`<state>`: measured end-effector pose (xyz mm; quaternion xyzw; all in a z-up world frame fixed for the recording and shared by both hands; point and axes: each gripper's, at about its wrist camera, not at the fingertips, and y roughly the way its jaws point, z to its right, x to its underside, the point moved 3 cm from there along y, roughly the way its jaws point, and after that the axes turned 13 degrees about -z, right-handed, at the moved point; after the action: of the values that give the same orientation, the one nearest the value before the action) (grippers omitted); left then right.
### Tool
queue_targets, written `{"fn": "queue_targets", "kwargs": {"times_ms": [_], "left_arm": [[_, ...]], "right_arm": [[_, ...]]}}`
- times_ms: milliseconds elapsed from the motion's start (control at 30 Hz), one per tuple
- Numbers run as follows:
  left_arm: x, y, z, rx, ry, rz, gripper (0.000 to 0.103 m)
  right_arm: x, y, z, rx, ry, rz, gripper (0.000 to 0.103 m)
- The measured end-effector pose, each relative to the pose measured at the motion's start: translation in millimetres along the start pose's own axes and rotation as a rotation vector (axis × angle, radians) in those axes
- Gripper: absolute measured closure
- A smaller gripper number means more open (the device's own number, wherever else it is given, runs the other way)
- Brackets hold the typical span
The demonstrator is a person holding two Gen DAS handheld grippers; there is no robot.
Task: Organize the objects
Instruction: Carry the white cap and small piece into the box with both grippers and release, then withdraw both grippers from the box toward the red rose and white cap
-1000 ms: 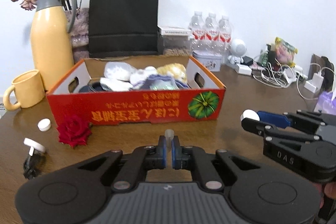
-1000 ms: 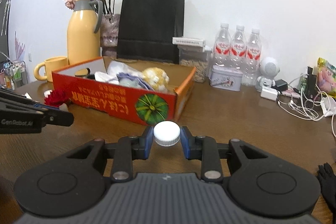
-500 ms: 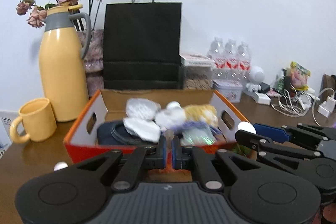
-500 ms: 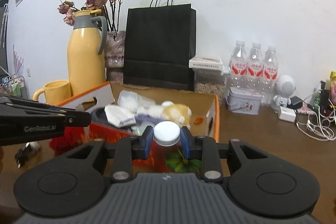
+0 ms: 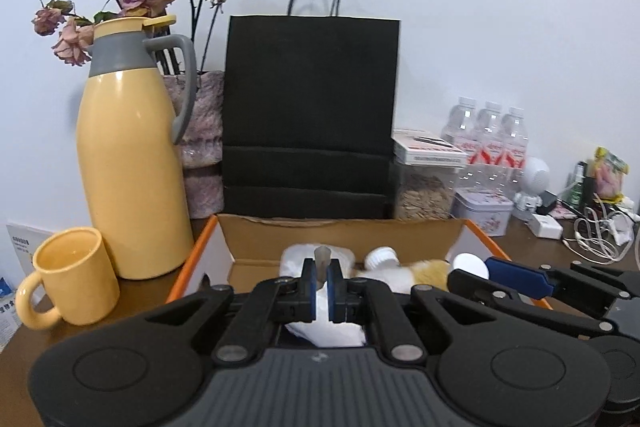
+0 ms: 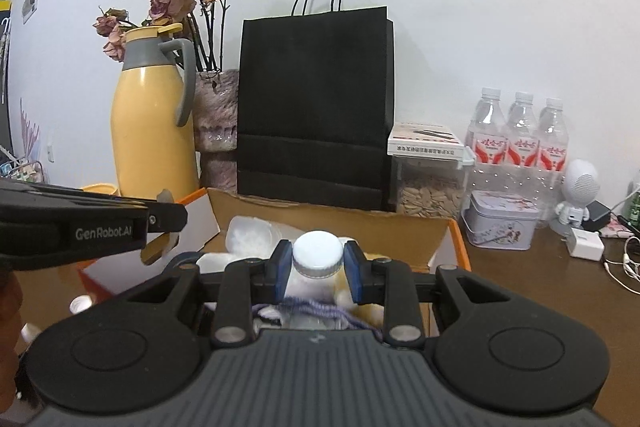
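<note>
My left gripper (image 5: 321, 285) is shut on a small translucent grey piece (image 5: 322, 259) and hangs over the orange cardboard box (image 5: 344, 239). My right gripper (image 6: 318, 267) is shut on a white bottle cap (image 6: 318, 251) and also hangs over the box (image 6: 444, 239). The box holds white wrapped items (image 5: 320, 323), a yellowish soft thing (image 5: 424, 273) and a purple knit piece (image 6: 316, 309). The right gripper with its cap shows at the right of the left wrist view (image 5: 472, 267). The left gripper shows at the left of the right wrist view (image 6: 164, 217).
A yellow thermos jug (image 5: 128, 163) and yellow mug (image 5: 70, 279) stand left of the box. A black paper bag (image 5: 310, 115), a vase of dried roses (image 5: 204, 147), a seed container (image 5: 420, 195), water bottles (image 6: 520, 143), a tin (image 6: 500, 225) and cables (image 5: 596, 243) line the back.
Both grippers rose and moved forward from in front of the box to above it, each keeping its item. The red rose and loose caps on the table have dropped out of view.
</note>
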<state>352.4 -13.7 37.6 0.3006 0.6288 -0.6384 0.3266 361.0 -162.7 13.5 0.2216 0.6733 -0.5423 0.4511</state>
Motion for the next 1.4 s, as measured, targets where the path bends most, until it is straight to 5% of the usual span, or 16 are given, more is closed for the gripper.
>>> {"fn": "queue_targets", "kwargs": {"times_ms": [367,400,467,500,533,600,1400], "left_arm": [[-10,34,-11,-0.034,0.009,-0.040,0.096],[-10,36,-11,-0.042,0.008,-0.046,0.089],[-10,40,-13,-0.064,0.007,-0.061,0.057],[-10,42,-14,-0.084,0.006,-0.070,0.021],[-11,44,-16,-0.106,0.000,-0.075,0.000],[-11,47,-19,-0.151,-0.022,-0.077,0.000],[-10,31,-21,-0.111,-0.034,-0.072,0.000]], "right_arm": [[-11,35,2,0.002,-0.026,-0.042,0.070],[-10,37,2,0.006,-0.027,-0.051,0.066],[-7,39,5,0.021,-0.029,-0.065,0.029],[-6,39,6,0.034,-0.028,-0.069,0.021],[-5,39,7,0.051,-0.030,-0.069,0.011],[-3,39,8,0.077,-0.033,-0.071,0.000],[-3,27,10,0.075,-0.012,-0.071,0.000]]}}
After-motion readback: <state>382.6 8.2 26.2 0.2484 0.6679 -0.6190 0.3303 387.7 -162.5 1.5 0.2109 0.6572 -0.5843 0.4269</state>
